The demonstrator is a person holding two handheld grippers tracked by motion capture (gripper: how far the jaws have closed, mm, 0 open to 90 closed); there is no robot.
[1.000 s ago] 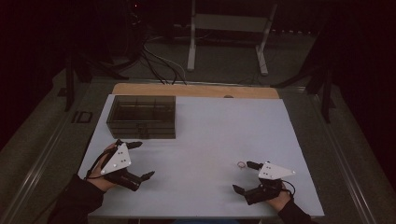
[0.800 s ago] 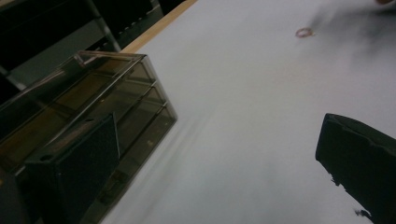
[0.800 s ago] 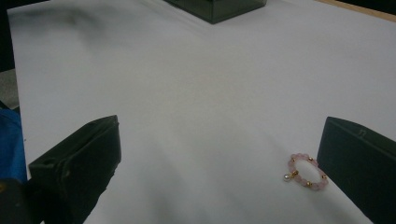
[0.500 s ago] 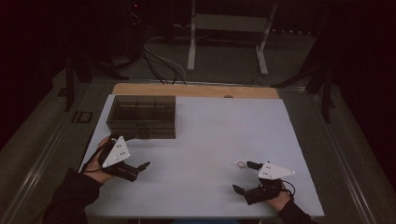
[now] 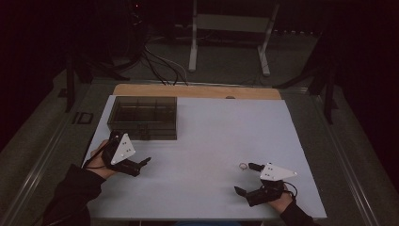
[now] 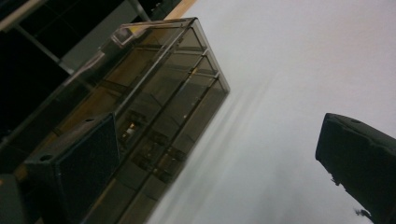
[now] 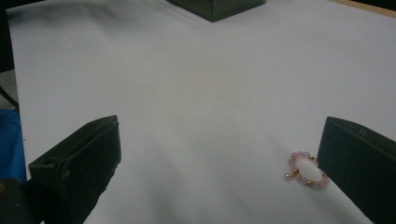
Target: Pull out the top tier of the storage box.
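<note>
Pink beads strung with small gold spacers formed the bracelet [image 7: 307, 171], which lay flat on the tabletop [image 7: 210, 93] just beside the right tongs' [image 7: 219, 163] far jaw. Both tongs stood wide and empty. Judged light, limp and slippery; pinch across the strand. Left tongs [image 6: 215, 158] faced the smoked box [image 6: 154, 102].

- One bead bracelet [image 7: 306, 171] lies on the bench [image 5: 211, 136].
- One clear compartment box [image 5: 143, 117].
- Two claws: left claw [image 5: 141, 163], right claw [image 5: 247, 179].
</note>
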